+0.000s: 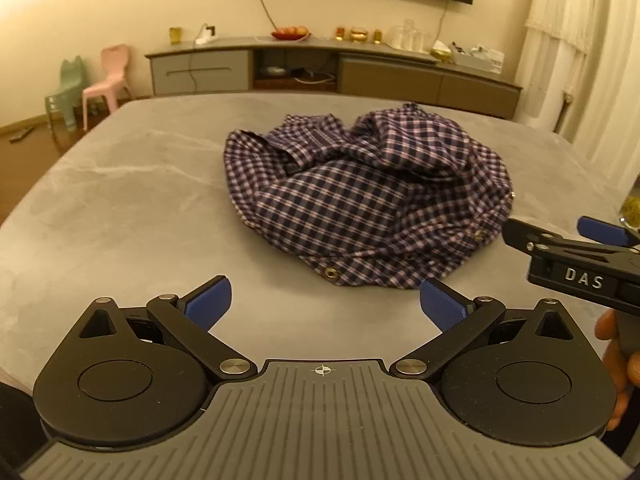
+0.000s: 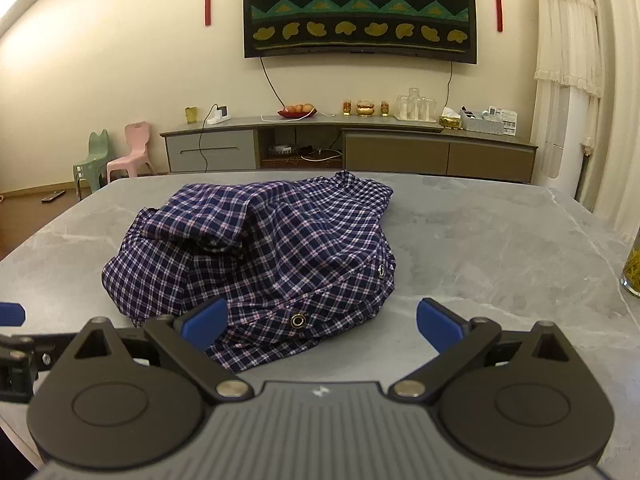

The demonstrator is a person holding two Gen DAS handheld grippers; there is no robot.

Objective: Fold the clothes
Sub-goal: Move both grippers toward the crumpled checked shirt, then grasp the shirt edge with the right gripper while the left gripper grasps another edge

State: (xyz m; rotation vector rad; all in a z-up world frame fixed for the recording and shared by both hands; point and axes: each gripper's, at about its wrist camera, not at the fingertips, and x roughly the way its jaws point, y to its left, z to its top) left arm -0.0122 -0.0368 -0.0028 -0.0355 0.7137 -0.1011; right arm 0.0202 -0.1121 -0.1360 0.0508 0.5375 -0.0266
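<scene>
We see the crumpled plaid shirt [image 2: 260, 256] mid-table [image 1: 120, 200], ahead of both grippers. The right gripper [image 2: 320, 320], jaws wide, is nearer, touching the hem. The left gripper [image 1: 324, 302], jaws wide, stands just short of it.

The left gripper [image 1: 325, 304] is hovering low with its 2 blue pads [image 1: 209, 305] spread wide, gripping nothing. The right gripper [image 2: 320, 322] is hanging level beside it, its pads [image 2: 436, 326] equally wide apart and bare. In the left wrist view, the right hand [image 1: 616, 360] is wrapping its fingers around that gripper's handle.
</scene>
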